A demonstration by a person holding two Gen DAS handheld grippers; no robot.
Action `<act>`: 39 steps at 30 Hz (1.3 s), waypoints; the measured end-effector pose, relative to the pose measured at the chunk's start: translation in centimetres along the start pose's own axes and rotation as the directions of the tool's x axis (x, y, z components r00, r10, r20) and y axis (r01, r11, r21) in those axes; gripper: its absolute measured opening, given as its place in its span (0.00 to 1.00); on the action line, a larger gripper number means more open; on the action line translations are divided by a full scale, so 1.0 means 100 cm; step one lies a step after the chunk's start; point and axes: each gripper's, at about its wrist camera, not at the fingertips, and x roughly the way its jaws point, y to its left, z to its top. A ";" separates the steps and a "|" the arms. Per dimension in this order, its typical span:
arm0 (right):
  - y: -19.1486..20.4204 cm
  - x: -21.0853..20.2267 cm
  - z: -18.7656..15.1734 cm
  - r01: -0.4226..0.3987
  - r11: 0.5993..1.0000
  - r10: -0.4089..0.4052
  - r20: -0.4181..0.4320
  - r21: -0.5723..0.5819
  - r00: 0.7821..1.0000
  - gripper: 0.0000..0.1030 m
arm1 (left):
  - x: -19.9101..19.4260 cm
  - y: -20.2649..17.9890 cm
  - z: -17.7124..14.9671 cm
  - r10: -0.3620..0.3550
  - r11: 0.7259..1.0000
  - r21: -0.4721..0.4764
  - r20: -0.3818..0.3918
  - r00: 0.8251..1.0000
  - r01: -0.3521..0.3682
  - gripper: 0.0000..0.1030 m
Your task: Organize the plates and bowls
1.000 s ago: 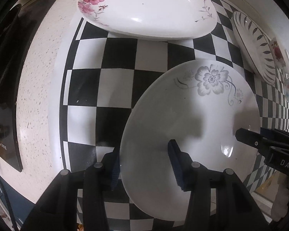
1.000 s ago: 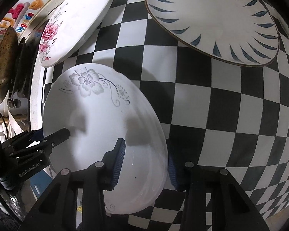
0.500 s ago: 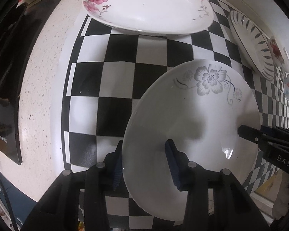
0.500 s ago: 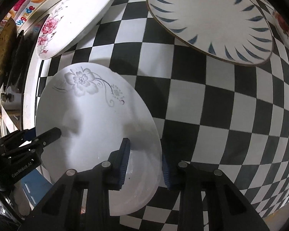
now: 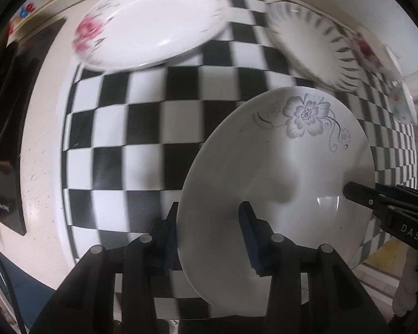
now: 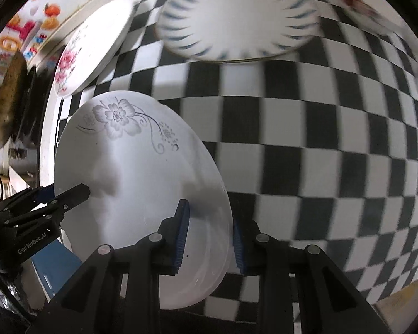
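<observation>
- One round white ceramic plate with a grey flower print (image 5: pixel 278 172) (image 6: pixel 136 172) is held tilted above the black-and-white checkered cloth (image 5: pixel 142 128) (image 6: pixel 306 167).
- Its rim is clamped on opposite sides by two grippers: the left gripper (image 5: pixel 209 239) and the right gripper (image 6: pixel 209 236).
- Beyond this plate, one white plate with pink roses (image 5: pixel 150 25) (image 6: pixel 92 47) and one white plate with dark leaf strokes (image 5: pixel 312 44) (image 6: pixel 237 16) are seen on the cloth.

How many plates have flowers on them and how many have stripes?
Plates with flowers: 3, the grey flower plate held by the left tool and the right tool, the pink rose plate, and the red flower plate at the far edge.
Plates with stripes: 1, the striped plate.
Total: 4. One more blurred dish at the edge is not counted.
</observation>
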 end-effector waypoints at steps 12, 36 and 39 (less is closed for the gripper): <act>-0.114 -0.029 -0.027 0.007 0.988 -0.011 0.027 0.157 1.000 0.30 | 0.014 -0.130 -0.005 -0.028 0.992 0.119 -0.028 0.999 0.031 0.37; -0.159 -0.018 -0.014 -0.045 0.992 0.044 0.010 0.116 0.999 0.29 | 0.044 -0.131 -0.044 0.046 0.998 0.042 -0.059 0.997 -0.044 0.38; -0.168 -0.025 -0.014 -0.032 0.993 0.031 0.013 0.112 0.999 0.29 | 0.025 -0.112 -0.044 0.073 0.997 0.028 -0.030 0.997 -0.072 0.38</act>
